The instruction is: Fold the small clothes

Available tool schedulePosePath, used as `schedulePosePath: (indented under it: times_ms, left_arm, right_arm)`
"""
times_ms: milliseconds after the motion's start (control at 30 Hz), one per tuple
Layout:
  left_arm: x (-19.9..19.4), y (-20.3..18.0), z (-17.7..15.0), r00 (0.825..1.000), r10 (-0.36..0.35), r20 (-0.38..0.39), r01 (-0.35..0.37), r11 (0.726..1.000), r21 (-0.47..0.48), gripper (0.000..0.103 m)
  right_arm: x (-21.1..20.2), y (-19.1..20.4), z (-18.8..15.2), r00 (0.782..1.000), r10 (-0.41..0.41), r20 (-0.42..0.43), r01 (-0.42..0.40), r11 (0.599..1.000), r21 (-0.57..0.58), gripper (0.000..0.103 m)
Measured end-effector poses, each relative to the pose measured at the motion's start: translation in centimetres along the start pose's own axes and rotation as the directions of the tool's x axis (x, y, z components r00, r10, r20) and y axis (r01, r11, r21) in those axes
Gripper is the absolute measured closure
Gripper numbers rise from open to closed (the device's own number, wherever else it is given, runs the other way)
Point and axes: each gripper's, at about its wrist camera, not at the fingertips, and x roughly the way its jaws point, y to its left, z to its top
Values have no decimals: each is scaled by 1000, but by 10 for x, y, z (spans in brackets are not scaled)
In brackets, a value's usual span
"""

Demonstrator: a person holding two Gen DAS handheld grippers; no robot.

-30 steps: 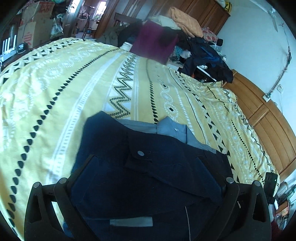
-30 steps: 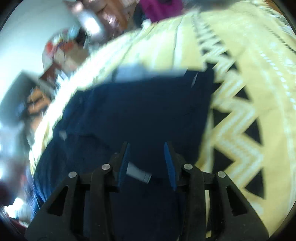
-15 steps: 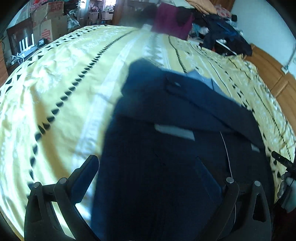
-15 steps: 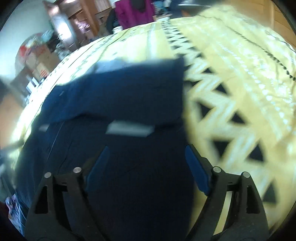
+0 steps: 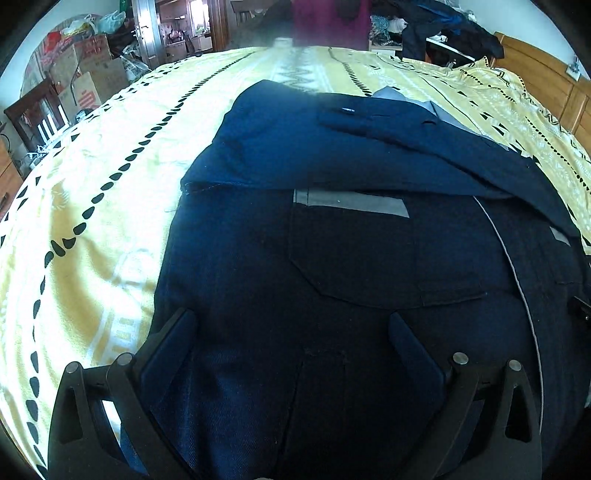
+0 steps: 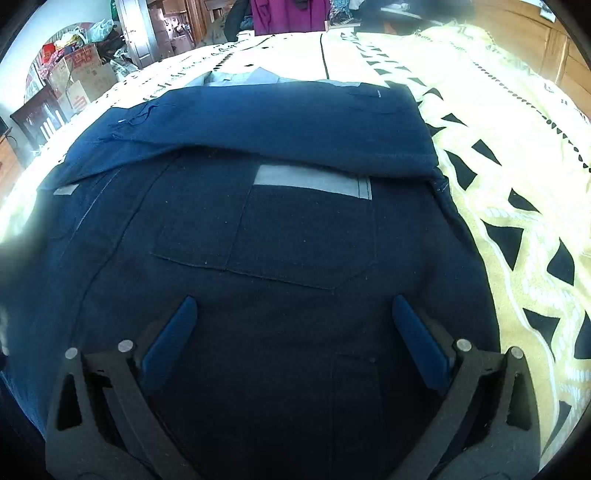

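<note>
So the navy work jacket (image 5: pixel 332 258) is lying flat on the yellow patterned bedspread (image 5: pixel 92 221), with its far part folded back toward the cameras so the fold edge just overlaps the grey strip (image 5: pixel 351 201) on top of a chest pocket (image 5: pixel 369 254), and a bit of its lighter grey-blue collar (image 6: pixel 240 77) pokes out at the far edge. Both the left gripper (image 5: pixel 291 332) and right gripper (image 6: pixel 291 317) are spread wide with nothing between the blue pads (image 6: pixel 170 336), over the near part of the jacket. Cardboard boxes (image 5: pixel 85 74) and a magenta garment (image 6: pixel 288 14) sit past the bed.
</note>
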Motion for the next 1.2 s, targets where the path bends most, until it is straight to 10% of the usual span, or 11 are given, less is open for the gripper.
schedulePosePath:
  times_ms: [800,1200]
  left_arm:
    - [3,7,4,998,-48,-31,48,999,8,0]
    - [-120,142,-41,961,-275,19,271,931,-245,2]
  right_arm:
    - [-8,-2,5,999,28,-44,-28,1000,-11,0]
    - [-113,-52,-36,972,217,-85,-214,976,40,5]
